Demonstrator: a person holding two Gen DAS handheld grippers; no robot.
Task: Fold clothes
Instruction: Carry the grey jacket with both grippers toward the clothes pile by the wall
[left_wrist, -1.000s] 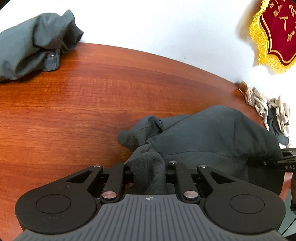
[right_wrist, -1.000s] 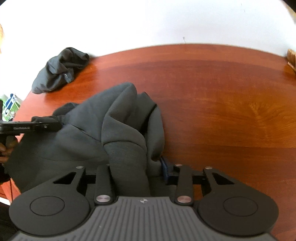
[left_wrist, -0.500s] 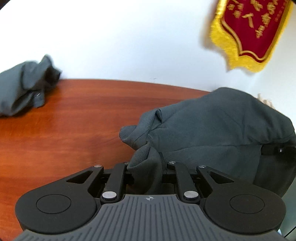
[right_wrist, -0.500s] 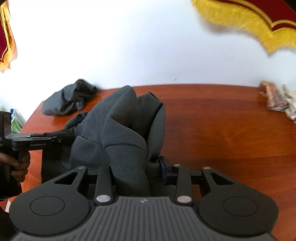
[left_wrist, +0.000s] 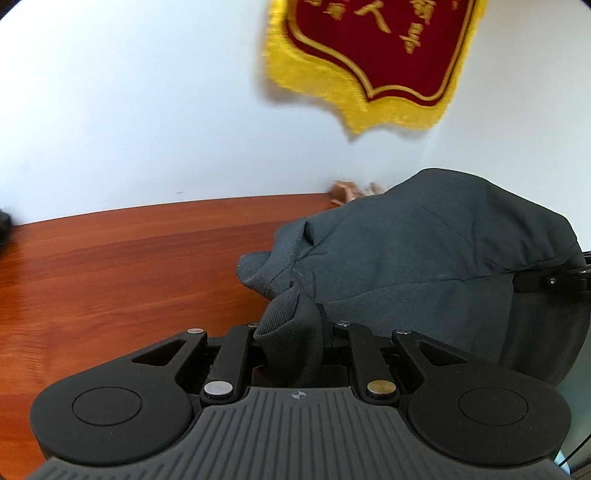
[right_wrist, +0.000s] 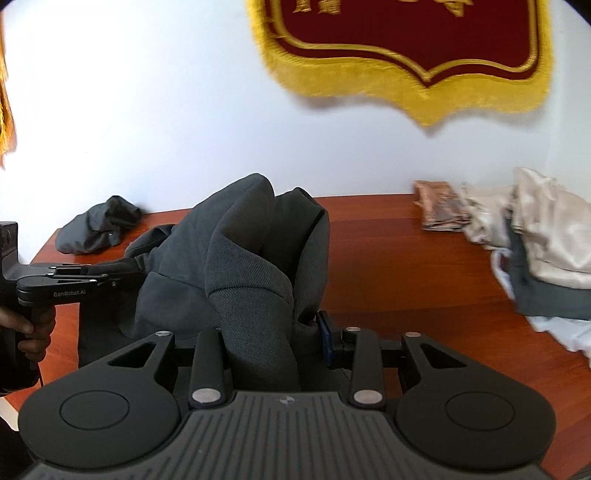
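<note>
L gripper (left_wrist: 291, 343), bottom centre of the left wrist view, is clamped tight on a ribbed edge of the dark grey garment (left_wrist: 424, 258); cloth fills the gap btw its fingers. The garment is lifted off the tabletop (left_wrist: 129, 280) and stretches to the right of the frame, where the R gripper's dark fingers (left_wrist: 546, 280) pinch its other end at the right edge.

In the right wrist view the R gripper (right_wrist: 273, 343) sits bottom centre, closed on a thick bunched fold of the same garment (right_wrist: 251, 258), which rises in a hump in the middle of the frame and runs left to the L gripper (right_wrist: 110, 277). A hand (right_wrist: 33, 328) grips that tool's handle at the left edge.

Upper left on the tabletop (right_wrist: 406, 266), against the wall, lies a second crumpled dark garment (right_wrist: 96, 229). At the right of the frame sits a pile of beige and grey clothes (right_wrist: 535, 236). A red pennant w/ gold fringe (right_wrist: 413, 48) hangs on the wall at the top, blurred.
</note>
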